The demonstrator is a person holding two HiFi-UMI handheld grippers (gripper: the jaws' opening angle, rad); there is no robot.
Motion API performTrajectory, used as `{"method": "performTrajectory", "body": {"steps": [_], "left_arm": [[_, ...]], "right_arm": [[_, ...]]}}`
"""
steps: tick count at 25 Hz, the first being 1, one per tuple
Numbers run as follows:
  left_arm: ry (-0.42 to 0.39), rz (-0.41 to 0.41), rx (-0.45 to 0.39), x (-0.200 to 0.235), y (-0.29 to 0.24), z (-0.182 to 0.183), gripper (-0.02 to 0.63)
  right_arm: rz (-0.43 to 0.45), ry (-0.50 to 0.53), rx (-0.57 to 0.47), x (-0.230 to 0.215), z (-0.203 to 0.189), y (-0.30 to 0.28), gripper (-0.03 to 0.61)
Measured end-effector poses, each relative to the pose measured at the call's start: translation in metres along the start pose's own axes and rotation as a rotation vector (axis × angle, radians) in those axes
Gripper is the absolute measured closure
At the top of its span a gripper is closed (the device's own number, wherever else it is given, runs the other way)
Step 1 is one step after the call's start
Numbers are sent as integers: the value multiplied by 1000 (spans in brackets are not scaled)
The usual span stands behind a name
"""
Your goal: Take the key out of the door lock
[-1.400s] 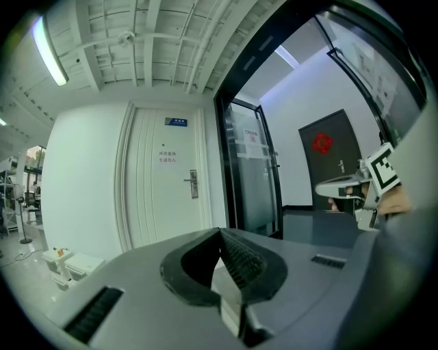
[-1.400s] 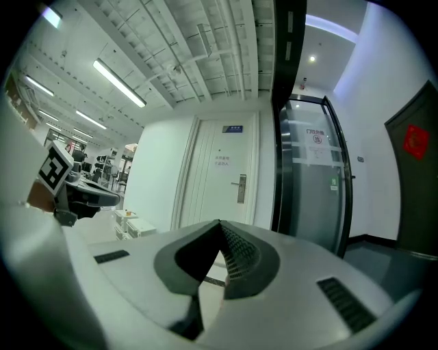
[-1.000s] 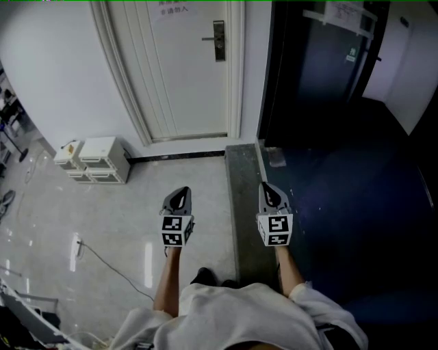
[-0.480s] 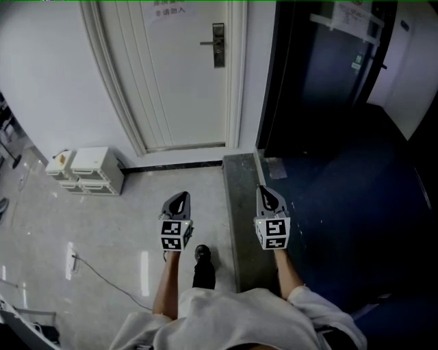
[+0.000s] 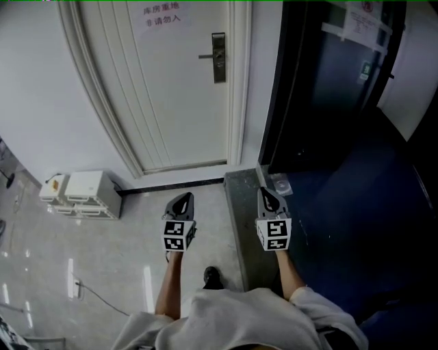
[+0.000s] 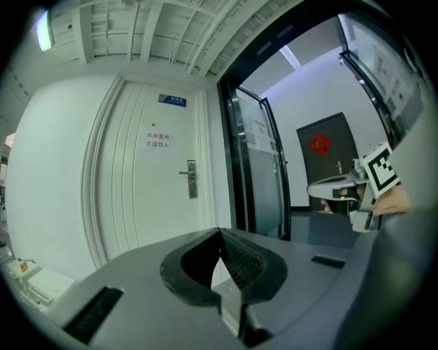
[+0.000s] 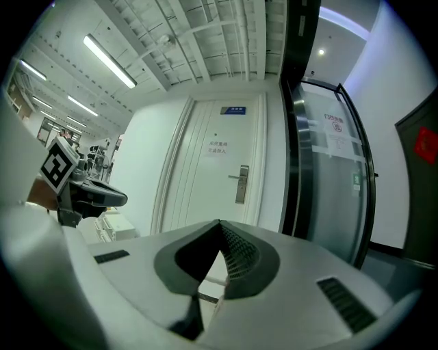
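- Floor on my left is pale glossy tiles (image 5: 102,273); a grey threshold strip (image 5: 239,205) runs away from me down the middle, and a dark blue floor (image 5: 356,225) lies to the right.
- A white door (image 5: 178,102) stands shut at the far side, with a paper notice (image 5: 163,12) high on it.
- The door lock (image 5: 218,57) is a metal plate at that door's right edge, with its lever handle (image 5: 205,56) pointing left. The key is too small for me to make out there.
- Right of the white door stands a dark-framed glass door (image 5: 328,75).
- White boxes (image 5: 82,193) sit against the wall at the far left, and a thin cable (image 5: 102,290) trails over the tiles nearer me.
- My left gripper (image 5: 183,198) hangs over the tiles, its jaws pressed together and holding nothing.
- My right gripper (image 5: 267,194) hangs over the strip, also closed tight and empty.
- Both point at the door, well apart from it.
- Overhead are bare white beams and strip lights (image 7: 109,61).
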State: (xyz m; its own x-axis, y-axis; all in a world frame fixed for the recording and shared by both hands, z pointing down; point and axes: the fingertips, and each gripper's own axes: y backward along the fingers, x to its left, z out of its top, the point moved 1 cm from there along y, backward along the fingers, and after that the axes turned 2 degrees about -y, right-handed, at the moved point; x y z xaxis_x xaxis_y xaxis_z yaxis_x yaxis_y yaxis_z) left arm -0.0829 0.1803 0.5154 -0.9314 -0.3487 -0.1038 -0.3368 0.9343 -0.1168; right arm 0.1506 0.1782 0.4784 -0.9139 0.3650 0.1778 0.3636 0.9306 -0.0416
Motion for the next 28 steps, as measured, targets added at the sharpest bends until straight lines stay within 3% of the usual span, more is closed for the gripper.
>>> {"method": "performTrajectory", "body": {"steps": [9,16,28], "left_arm": [[-22,-40,-41,96,-103,29,595],[-16,-45,-49,150,-153,34,595],[-6,-65,-9,171,-220,17,595]], "right_arm": [[-32,15,-33,-2,30,-135,557],[-30,46,-21,5,33,-199,557],[-34,59,51,-23,-1,-250,557]]}}
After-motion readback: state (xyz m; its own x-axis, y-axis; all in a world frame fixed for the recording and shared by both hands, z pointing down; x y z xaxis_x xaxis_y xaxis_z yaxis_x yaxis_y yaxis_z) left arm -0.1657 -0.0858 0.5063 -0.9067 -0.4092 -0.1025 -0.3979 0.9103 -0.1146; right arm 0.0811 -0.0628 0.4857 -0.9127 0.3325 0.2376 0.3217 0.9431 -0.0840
